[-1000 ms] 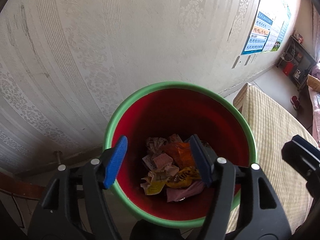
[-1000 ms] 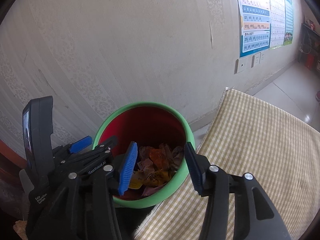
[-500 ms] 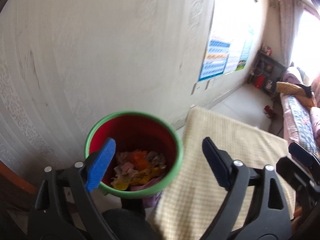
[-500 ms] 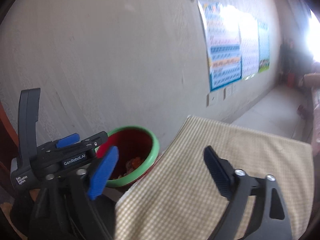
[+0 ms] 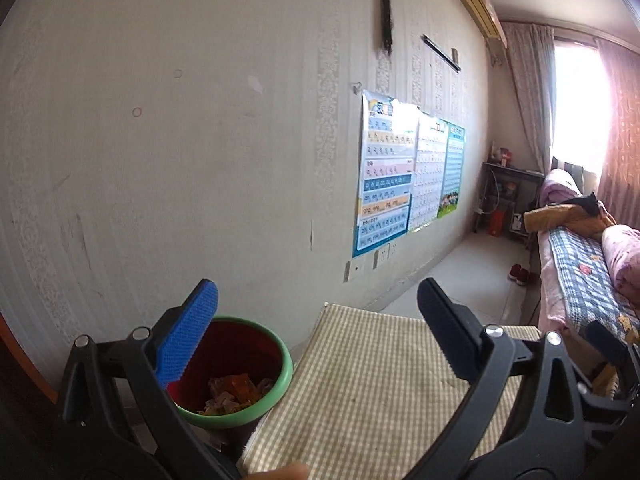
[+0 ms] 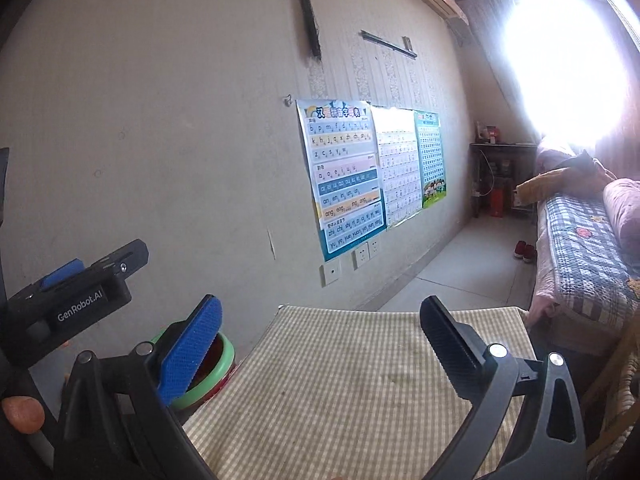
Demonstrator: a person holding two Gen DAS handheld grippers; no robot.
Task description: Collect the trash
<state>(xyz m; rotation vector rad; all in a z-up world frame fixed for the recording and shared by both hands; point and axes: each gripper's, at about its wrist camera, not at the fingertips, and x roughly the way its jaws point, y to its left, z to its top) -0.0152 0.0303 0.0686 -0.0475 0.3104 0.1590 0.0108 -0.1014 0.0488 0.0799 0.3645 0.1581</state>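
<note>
A: Left wrist view looks down into the bin (image 5: 276, 364) — green rim, red inside wall, round. Crumpled trash (image 5: 236, 394) lies at the bottom: orange, pinkish and yellow scraps.

B: Right wrist view shows only a sliver of that bin (image 6: 224, 354), behind its blue pad; the contents are hidden. It shows the left gripper (image 6: 76, 292) body, marked GenRobot.AI.

A: Left gripper (image 5: 318, 334) jaws wide apart, empty. Pads ribbed, one blue, one black.

B: Right gripper (image 6: 320, 342) likewise spread, holding nothing, over the table (image 6: 340, 392) with its checked beige cloth. Bin stands just beside the table's left edge, near the wall (image 6: 180, 140). Posters (image 6: 344, 176) hang there.
</note>
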